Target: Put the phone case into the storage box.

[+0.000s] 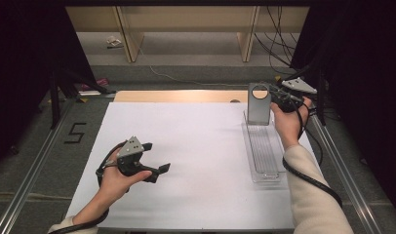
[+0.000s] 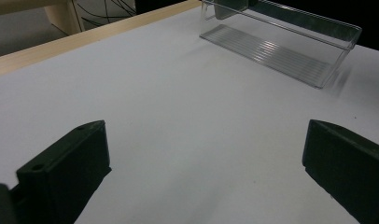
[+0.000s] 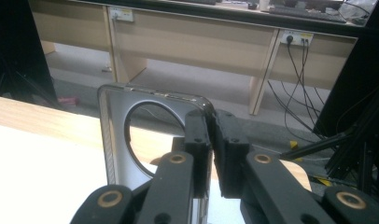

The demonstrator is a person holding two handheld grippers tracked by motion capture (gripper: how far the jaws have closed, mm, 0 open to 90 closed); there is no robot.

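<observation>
My right gripper [image 1: 275,101] clamps the upright metal plate [image 1: 259,103], hole uppermost, at the clear tray's [image 1: 264,151] far end; left gripper [image 1: 154,158] spread, empty.

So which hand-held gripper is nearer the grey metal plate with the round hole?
Right. The right hand-held gripper is shut on the edge of the grey metal plate with the round hole; the left hand-held gripper hangs open, well apart, over the white table.

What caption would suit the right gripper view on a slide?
The right gripper, jaws shut on the edge of an upright grey metal plate with a round hole, above the table.
</observation>
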